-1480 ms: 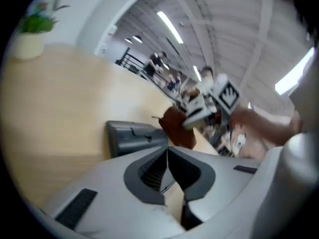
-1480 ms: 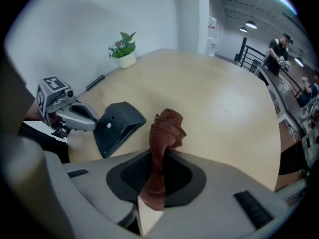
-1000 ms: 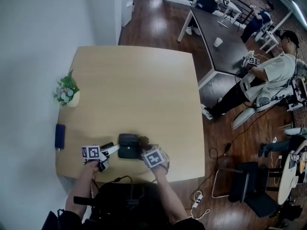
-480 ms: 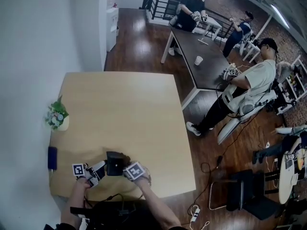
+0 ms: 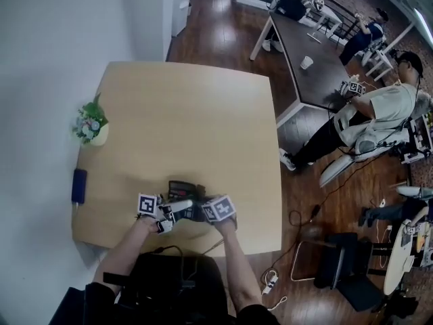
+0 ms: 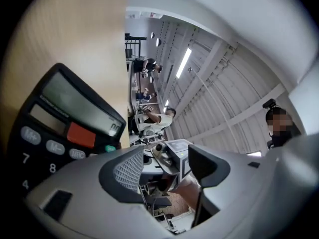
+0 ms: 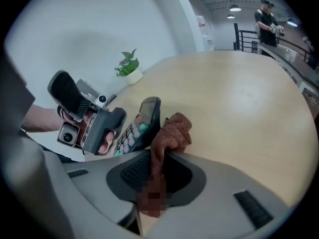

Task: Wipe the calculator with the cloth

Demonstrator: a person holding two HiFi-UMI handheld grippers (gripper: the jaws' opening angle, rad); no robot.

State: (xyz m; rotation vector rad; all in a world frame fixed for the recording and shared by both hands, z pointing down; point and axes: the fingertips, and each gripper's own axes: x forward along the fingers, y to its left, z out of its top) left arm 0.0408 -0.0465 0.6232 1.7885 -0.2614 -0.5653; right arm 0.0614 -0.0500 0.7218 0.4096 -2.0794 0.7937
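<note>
In the head view, the wooden table (image 5: 189,114) carried the black calculator (image 5: 183,191) near its close edge, directly in front of the left gripper (image 5: 174,207) and the right gripper (image 5: 203,212). The cloth was too small to make out there. In the left gripper view, the jaws stood wide apart with nothing between them, and the calculator lay outside the left jaw, just beside it, display and keys facing the camera. In the right gripper view, the jaws were closed on the brown cloth (image 7: 170,133), whose free end bunched in front of the jaws and touched the calculator, which stood tilted between the two grippers. The cloth seemed soft, limp and light. The calculator looked stiff, light plastic and would probably slide on the smooth wood, so it was best held by its side edges, away from the keys.
</note>
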